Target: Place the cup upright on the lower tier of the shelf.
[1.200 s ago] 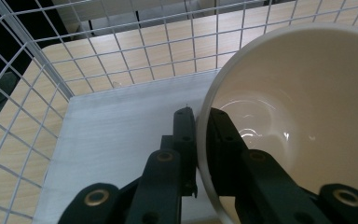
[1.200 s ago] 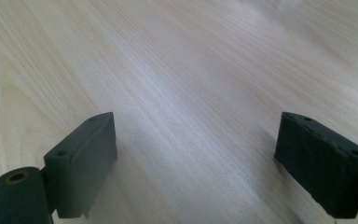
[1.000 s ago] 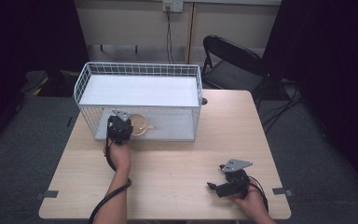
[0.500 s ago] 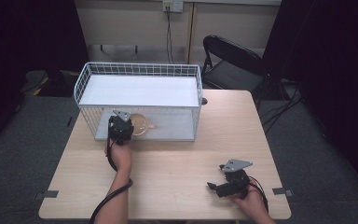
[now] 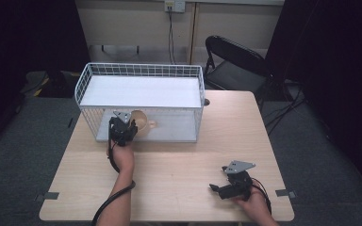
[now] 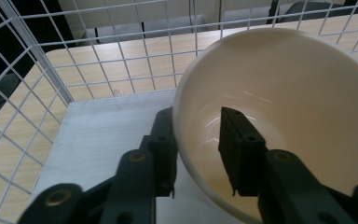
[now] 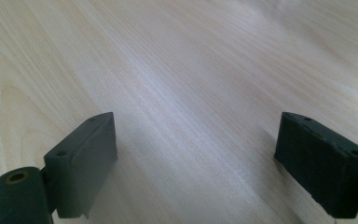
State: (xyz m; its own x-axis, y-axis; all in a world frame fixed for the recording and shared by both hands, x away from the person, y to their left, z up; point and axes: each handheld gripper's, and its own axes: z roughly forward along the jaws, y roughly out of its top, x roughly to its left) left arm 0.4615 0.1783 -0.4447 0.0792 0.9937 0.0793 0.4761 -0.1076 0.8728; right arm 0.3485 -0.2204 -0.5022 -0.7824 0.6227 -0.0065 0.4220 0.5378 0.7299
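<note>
The place looks like a lab or test room: a plain wooden table [image 5: 179, 160] on grey carpet [image 5: 28, 155], dark curtains [image 5: 23, 37] at both sides, a folding chair [image 5: 235, 59] and wall socket [image 5: 174, 4] at the far side.

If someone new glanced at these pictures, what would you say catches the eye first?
Probably the white wire basket at the table's far side, with a cream bowl inside it near the front left. The left tool straddles the bowl's rim, its jaws having just been opening, one inside and one outside. The right tool rests open at the table's near right.
</note>
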